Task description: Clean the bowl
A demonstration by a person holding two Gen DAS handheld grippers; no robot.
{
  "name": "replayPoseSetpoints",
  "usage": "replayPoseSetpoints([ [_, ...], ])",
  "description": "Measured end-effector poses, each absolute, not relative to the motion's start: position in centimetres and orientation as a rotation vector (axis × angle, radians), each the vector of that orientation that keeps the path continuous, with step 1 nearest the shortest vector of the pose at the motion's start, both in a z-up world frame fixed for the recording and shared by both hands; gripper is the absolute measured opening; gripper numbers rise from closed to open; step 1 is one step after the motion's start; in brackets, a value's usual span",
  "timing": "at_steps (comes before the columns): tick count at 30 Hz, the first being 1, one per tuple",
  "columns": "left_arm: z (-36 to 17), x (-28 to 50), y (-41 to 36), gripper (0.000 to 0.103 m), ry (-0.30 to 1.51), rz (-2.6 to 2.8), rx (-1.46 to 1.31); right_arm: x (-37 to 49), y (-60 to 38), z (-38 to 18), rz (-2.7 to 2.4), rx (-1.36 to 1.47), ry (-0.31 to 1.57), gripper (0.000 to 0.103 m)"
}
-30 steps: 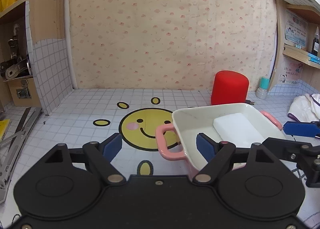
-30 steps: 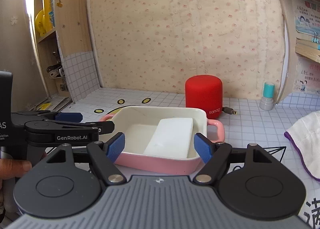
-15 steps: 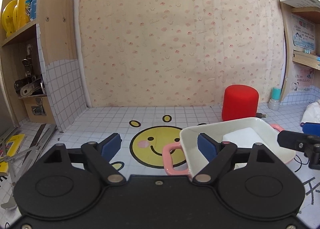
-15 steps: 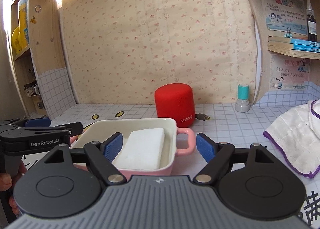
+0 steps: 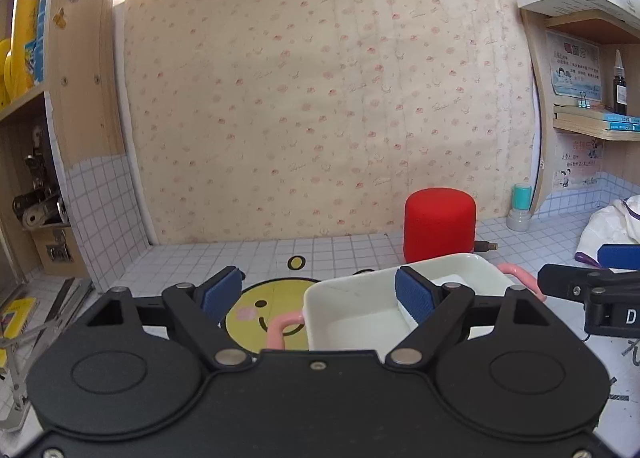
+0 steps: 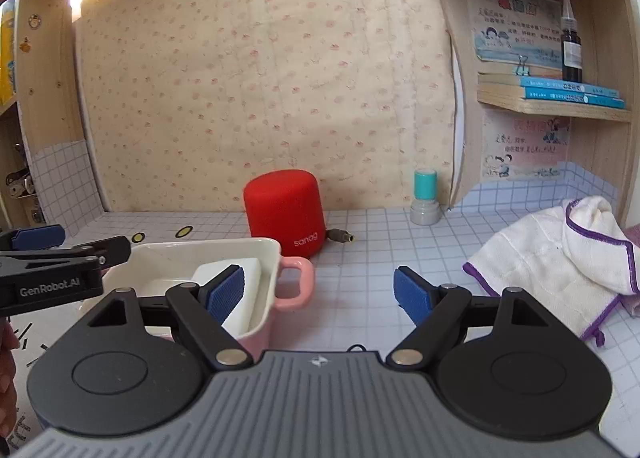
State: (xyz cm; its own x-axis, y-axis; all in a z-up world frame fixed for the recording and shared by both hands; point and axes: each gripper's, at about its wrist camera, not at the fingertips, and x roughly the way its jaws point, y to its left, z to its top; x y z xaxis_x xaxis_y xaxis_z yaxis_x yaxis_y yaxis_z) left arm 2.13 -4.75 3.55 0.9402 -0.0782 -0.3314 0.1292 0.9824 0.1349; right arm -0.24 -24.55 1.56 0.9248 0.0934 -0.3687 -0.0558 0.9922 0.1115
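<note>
A pink rectangular bowl with a white inside (image 5: 348, 298) (image 6: 264, 254) stands on the tiled counter, with loop handles at both ends. A white sponge block (image 6: 244, 278) lies inside it, mostly hidden in the left wrist view. My left gripper (image 5: 318, 294) is open and empty, with its jaws on either side of the bowl's near left handle (image 5: 280, 328). My right gripper (image 6: 320, 292) is open and empty, just right of the bowl, with its left pad (image 6: 226, 292) in front of the sponge.
A red cylindrical speaker (image 5: 440, 224) (image 6: 286, 212) stands behind the bowl. A teal-capped stamp (image 6: 425, 198) stands by the right shelf. A white cloth with purple trim (image 6: 560, 266) lies at the right. A yellow smiley sticker (image 5: 260, 308) marks the counter. Shelves flank both sides.
Both cameras have tilted up and pulled back. The bowl has slid lower in both views and leftward in the right wrist view. Both grippers stay open.
</note>
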Motion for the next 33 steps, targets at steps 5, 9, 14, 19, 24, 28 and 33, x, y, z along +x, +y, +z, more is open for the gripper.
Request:
replayPoseSetpoints([
  [5,3.6,1.8,-4.7,0.085,0.323,-0.22,0.222,-0.4,-24.4,2.0,0.226,0.061,0.356,0.083],
  [9,3.3,2.3,-4.2,0.085,0.356,-0.266,0.231,-0.1,-24.4,2.0,0.293,0.06,0.334,0.083],
  [14,3.7,2.4,-3.2,0.085,0.38,-0.321,0.198,0.9,-24.0,1.8,0.35,0.057,0.364,0.083],
  [19,3.5,2.5,-3.2,0.085,0.399,-0.243,0.228,1.0,-23.2,2.0,0.343,0.021,0.395,0.083],
  [24,3.7,2.5,-3.0,0.085,0.44,-0.194,0.16,1.8,-23.8,1.9,0.266,0.125,0.448,0.083],
  [28,3.7,2.3,-3.3,0.103,0.412,-0.143,0.182,2.0,-23.7,1.7,0.278,0.14,0.433,0.083],
  [33,4.2,1.9,-3.5,0.103,0.373,-0.12,0.209,2.3,-23.4,1.6,0.308,0.142,0.434,0.083],
])
